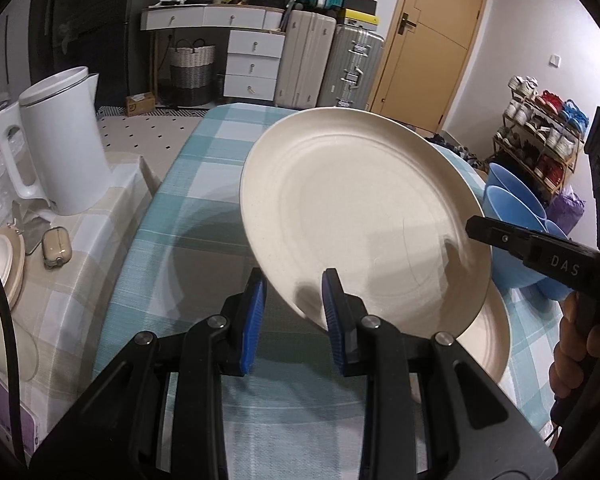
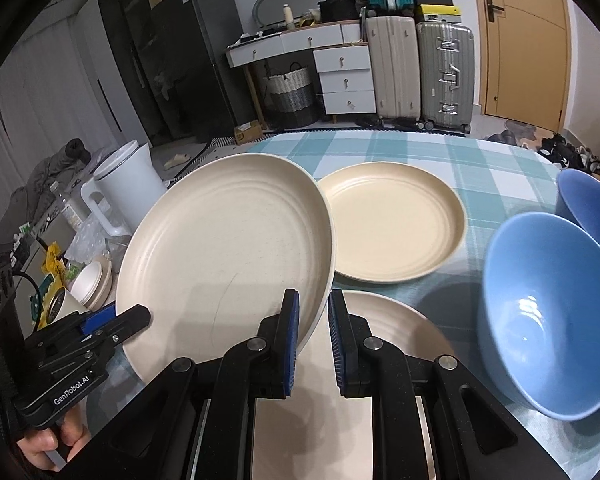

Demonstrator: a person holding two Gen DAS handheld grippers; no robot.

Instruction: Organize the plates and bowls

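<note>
A large cream plate [image 1: 360,208] [image 2: 228,256] is held tilted above the checked table. My left gripper [image 1: 294,316] has its jaws on either side of the plate's near rim, with a gap still showing. My right gripper [image 2: 313,332] straddles the plate's right rim, jaws slightly apart. Another cream plate [image 2: 396,344] [image 1: 488,344] lies flat below the held one. A yellowish plate [image 2: 392,224] lies farther back on the table. Two blue bowls [image 2: 548,312] [image 1: 516,216] stand at the right, one behind the other [image 2: 592,204].
A white kettle [image 1: 60,148] [image 2: 120,192] stands on a side table at the left, with small cream dishes [image 1: 4,264] [image 2: 94,284] and a small case [image 1: 58,246]. Suitcases, drawers and a door are behind the table [image 1: 204,184].
</note>
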